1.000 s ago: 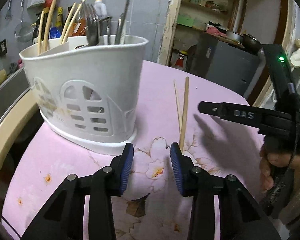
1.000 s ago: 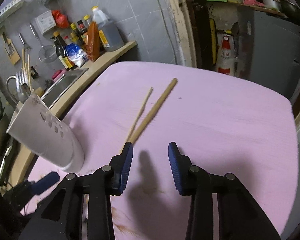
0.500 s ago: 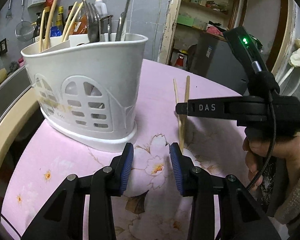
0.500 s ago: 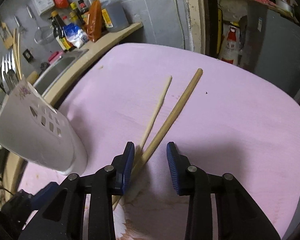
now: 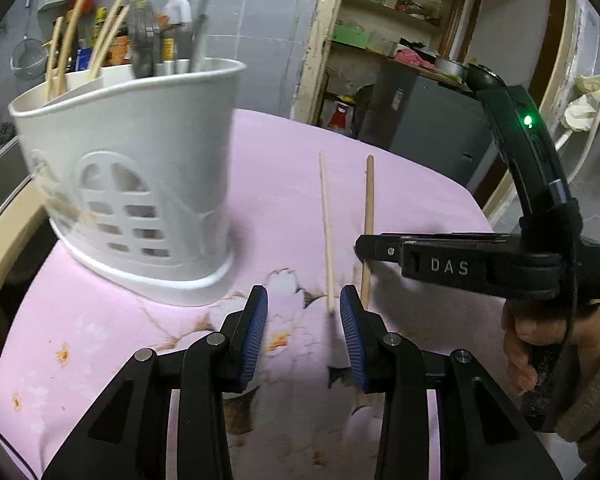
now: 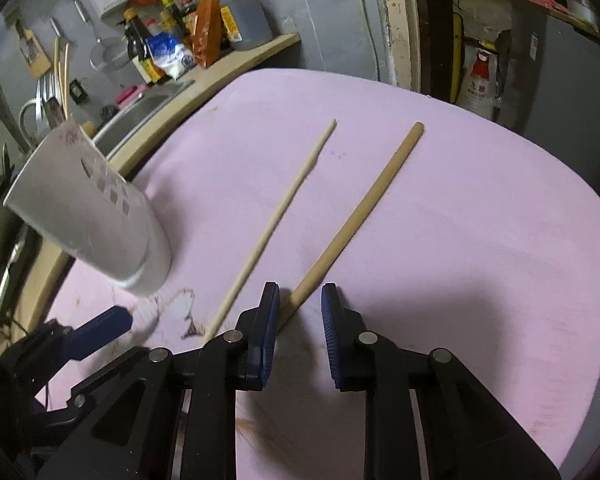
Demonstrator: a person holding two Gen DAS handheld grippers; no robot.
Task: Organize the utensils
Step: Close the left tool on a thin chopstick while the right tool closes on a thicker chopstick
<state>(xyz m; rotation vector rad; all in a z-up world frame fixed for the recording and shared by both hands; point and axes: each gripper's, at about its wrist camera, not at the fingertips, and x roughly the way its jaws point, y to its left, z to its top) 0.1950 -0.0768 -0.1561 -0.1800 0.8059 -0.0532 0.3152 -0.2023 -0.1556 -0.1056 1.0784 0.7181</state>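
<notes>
Two chopsticks lie on the pink tablecloth (image 6: 480,216), well right of the white utensil holder (image 5: 140,184): a thin chopstick (image 6: 276,216) and a thick chopstick (image 6: 360,208), apart at the far ends. Right gripper (image 6: 300,312) is low over the cloth, jaws apart, the thick one's near end between its pads. Left gripper (image 5: 303,322) is also open, holding nothing, with the thin one's near tip between its pads. The holder already has forks and more chopsticks in it.

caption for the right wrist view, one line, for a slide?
Open right gripper straddling the near end of the thicker chopstick on the pink tablecloth, thinner chopstick and white utensil caddy alongside.
</notes>
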